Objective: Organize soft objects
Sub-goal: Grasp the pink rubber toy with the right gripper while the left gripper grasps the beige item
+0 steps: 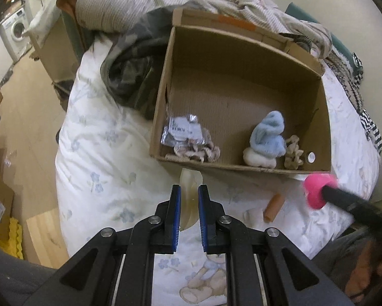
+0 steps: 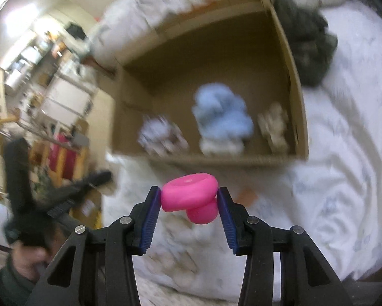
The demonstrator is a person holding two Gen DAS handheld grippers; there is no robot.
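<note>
Cardboard box point(image 1: 162, 97) sits on the bed point(image 1: 101, 153), open side up, its near wall facing me and its left wall hard against a dark crumpled garment point(image 1: 129, 76). Inside, along the near wall, lie a foil packet point(image 1: 182, 130) on a patterned scrunchie point(image 1: 198, 150) in the left corner, a blue and white fuzzy sock bundle point(image 1: 266, 137) right of the middle, and a beige scrunchie point(image 1: 294, 153) near the right corner. The back half of the box floor is bare.

My left tool point(image 1: 189, 204) is closed on a pale, translucent soft piece point(image 1: 189, 186) whose tip pokes out past the fingertips, just short of the box's near wall. My right tool point(image 2: 189, 201) grips a pink soft mushroom-shaped toy point(image 2: 191, 199), both pads pressing its wide cap, stem pointing down; it hovers before the box's near right corner in the left wrist view. The right wrist view is blurred.

Between the two tools, an orange cylinder point(image 1: 273, 207) lies on the sheet near the bed's front edge. Open sheet stretches left of the box to the bed's left edge, beyond which the wooden floor point(image 1: 20, 117) shows.
</note>
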